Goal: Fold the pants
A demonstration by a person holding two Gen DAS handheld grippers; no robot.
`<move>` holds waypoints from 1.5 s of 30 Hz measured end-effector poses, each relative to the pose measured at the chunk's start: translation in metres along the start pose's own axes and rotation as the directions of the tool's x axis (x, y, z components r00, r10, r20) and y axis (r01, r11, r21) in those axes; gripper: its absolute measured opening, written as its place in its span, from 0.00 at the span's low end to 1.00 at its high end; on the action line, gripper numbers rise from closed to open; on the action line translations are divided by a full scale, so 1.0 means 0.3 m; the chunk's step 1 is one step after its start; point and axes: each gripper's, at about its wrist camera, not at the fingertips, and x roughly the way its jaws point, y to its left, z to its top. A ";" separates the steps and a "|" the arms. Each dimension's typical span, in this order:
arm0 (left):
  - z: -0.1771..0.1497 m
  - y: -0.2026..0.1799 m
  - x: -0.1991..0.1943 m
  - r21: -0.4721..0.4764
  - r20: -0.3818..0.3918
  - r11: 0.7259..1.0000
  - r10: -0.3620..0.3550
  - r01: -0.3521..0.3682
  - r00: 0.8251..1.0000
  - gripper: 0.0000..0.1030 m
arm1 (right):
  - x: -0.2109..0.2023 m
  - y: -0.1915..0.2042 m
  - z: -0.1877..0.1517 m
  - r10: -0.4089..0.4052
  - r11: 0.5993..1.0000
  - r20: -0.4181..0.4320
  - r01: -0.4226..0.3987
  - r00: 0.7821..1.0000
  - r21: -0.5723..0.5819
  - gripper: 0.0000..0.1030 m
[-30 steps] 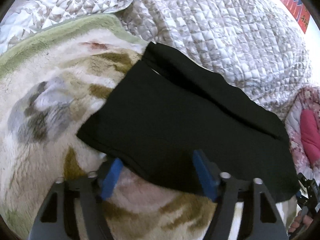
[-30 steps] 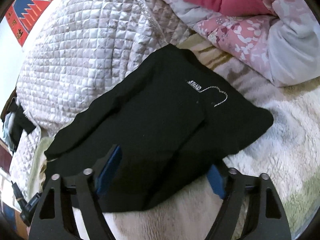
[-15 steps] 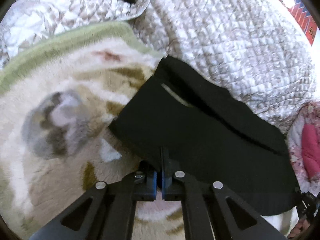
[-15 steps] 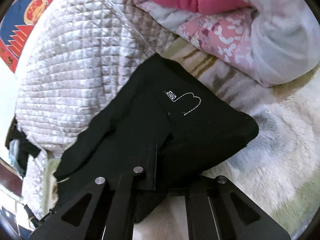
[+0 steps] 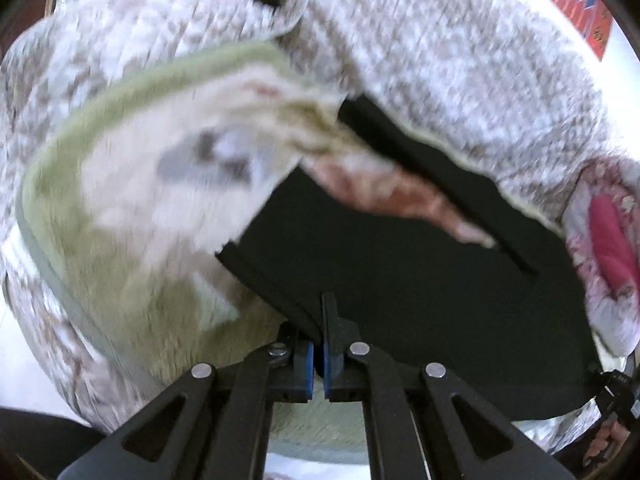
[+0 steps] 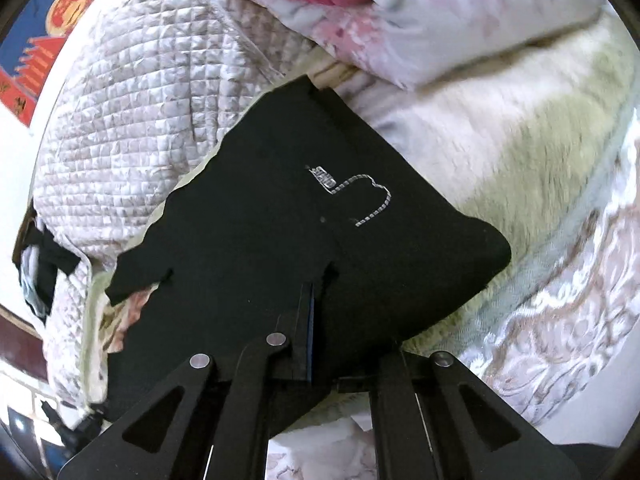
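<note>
Support: a bed covered by a plush cream blanket with green border and brown-grey patches (image 5: 132,216) (image 6: 520,128).
Far side: a grey-white quilted bedspread (image 5: 460,60) (image 6: 132,92) heaped along the blanket's far edge.
Corner: a pink floral duvet with a magenta piece (image 6: 420,12) (image 5: 608,232) resting on the blanket.
Middle: black folded pants with white stitched logo (image 6: 280,240) (image 5: 420,280), over the blanket; how much of them touches it is unclear.

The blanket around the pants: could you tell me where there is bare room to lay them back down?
The fleece blanket is bare right of the pants, between them and the floral pillow. In the left view it is also bare left of the pants, up to its green edge. The far side is crowded: the quilt borders the pants. Both hand-held grippers, left and right, grip the near edge.
</note>
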 end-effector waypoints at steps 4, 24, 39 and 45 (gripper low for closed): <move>-0.001 -0.009 -0.012 0.013 0.015 1.000 -0.002 0.002 1.000 0.04 | -0.013 0.031 0.004 -0.017 0.999 0.004 0.017 1.000 -0.052 0.05; 0.091 -0.226 -0.001 0.193 0.048 0.981 -0.038 0.028 0.998 0.18 | -0.027 0.280 0.040 -0.143 0.899 0.131 0.185 0.981 -0.398 0.44; 0.152 -0.236 0.198 0.212 -0.008 0.974 0.085 -0.082 0.996 0.25 | 0.138 0.308 0.085 -0.198 0.860 0.104 0.223 0.975 -0.458 0.34; 0.188 -0.159 0.227 0.147 -0.010 0.971 0.190 -0.187 0.982 0.24 | 0.226 0.269 0.151 -0.283 0.874 0.053 0.280 0.958 -0.396 0.39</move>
